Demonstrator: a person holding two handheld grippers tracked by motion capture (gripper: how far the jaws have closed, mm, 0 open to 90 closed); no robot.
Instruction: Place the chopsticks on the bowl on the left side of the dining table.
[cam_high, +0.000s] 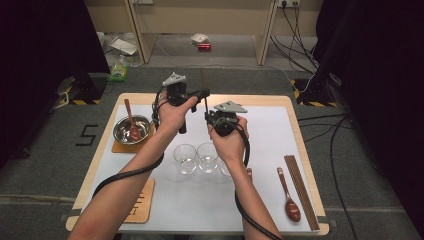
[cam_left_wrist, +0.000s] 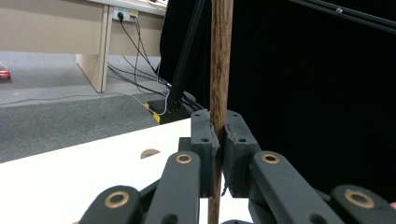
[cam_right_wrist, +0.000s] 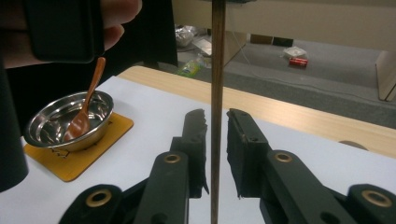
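Note:
A dark wooden chopstick stands upright above the white table mat. My left gripper is shut on it, both pads pressed against the stick. In the high view the left gripper reaches in from the left and holds the chopstick near its top. My right gripper sits just below and to the right of it. In the right gripper view the chopstick runs between the jaws of the right gripper, which stand slightly apart with a small gap on each side.
A steel bowl holding a brown spoon rests on an orange coaster at the left. Three clear glasses stand in a row mid-table. A brown spoon and more chopsticks lie at the right. A wooden coaster lies front left.

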